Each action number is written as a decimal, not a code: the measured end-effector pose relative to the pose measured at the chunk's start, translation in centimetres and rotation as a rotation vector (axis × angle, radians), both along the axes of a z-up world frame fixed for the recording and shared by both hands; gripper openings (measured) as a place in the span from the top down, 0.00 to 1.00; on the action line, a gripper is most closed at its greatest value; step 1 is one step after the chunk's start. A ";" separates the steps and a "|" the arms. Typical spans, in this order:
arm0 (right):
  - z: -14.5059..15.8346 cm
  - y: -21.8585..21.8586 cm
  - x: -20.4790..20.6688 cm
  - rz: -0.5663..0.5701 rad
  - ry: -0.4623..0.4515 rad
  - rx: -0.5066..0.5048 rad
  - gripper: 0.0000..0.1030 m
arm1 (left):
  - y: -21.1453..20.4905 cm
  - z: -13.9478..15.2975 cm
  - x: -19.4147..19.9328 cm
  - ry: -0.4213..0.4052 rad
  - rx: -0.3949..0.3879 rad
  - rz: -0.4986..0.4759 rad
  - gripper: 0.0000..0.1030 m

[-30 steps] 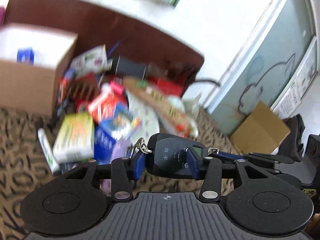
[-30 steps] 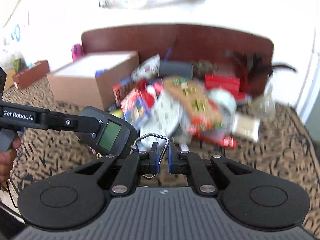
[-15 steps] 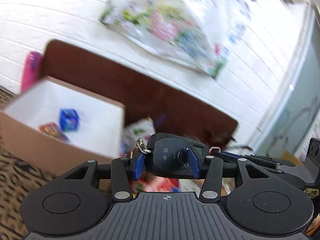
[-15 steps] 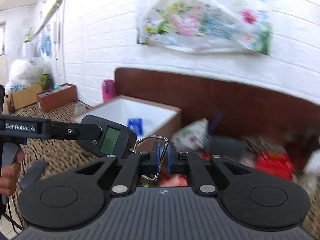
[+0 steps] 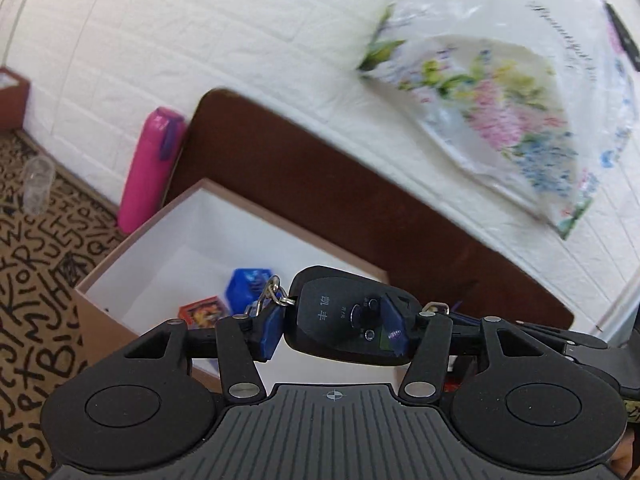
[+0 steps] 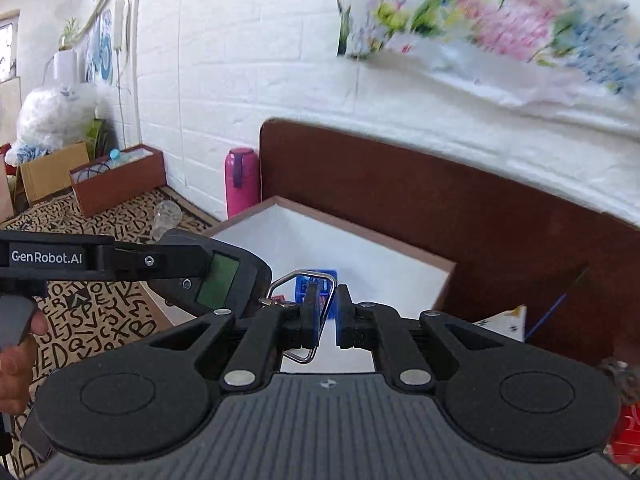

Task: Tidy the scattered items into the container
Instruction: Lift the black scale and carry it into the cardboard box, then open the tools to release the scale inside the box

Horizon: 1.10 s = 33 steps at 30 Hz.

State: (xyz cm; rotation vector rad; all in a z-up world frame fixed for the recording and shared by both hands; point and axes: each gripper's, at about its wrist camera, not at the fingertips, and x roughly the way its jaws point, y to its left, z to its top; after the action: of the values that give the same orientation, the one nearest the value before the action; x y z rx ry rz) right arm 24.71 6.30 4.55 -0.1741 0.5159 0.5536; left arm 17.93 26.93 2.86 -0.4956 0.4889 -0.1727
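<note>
A black hand-held scale (image 5: 340, 320) with a green display (image 6: 218, 280) hangs over the open cardboard box (image 5: 132, 248). My left gripper (image 5: 334, 330) has its blue pads on the scale's body and its jaws are opening. My right gripper (image 6: 328, 316) is shut on the scale's metal ring (image 6: 300, 276), just right of the left one. The white-lined box (image 6: 360, 236) holds a blue packet (image 5: 248, 284) and a red packet (image 5: 202, 312). Most of the box floor is hidden behind the grippers.
A pink bottle (image 5: 150, 168) stands at the box's far left corner, against a brown board (image 5: 360, 208). A clear cup (image 5: 38, 184) sits on the lettered mat (image 5: 36, 280). A floral bag (image 5: 500, 92) hangs on the wall. A person's hand (image 6: 16, 364) holds the left gripper.
Both grippers carried the scale left and upward, from above the pile of items to above the box. The pile has left the view, and the left jaws stand slightly wider.
</note>
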 end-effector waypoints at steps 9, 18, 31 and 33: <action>-5.4 4.3 4.5 -0.013 0.165 -0.051 0.91 | 4.1 -4.7 4.4 0.157 -0.007 0.005 0.47; -8.1 7.5 6.5 0.002 0.298 -0.090 0.87 | 4.8 -4.8 6.4 0.216 0.167 0.032 0.46; -7.6 7.6 5.7 0.003 0.243 -0.096 0.13 | 5.0 -3.0 4.3 0.119 0.177 0.105 0.00; -7.2 7.2 5.3 0.010 0.247 -0.069 0.12 | 4.5 -2.8 4.2 0.123 0.176 0.106 0.00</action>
State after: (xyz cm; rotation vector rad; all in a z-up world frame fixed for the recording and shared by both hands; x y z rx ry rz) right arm 30.05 13.48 -2.68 -0.1750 0.7752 0.5710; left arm 22.09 31.45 0.07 -0.3598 0.5912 0.0035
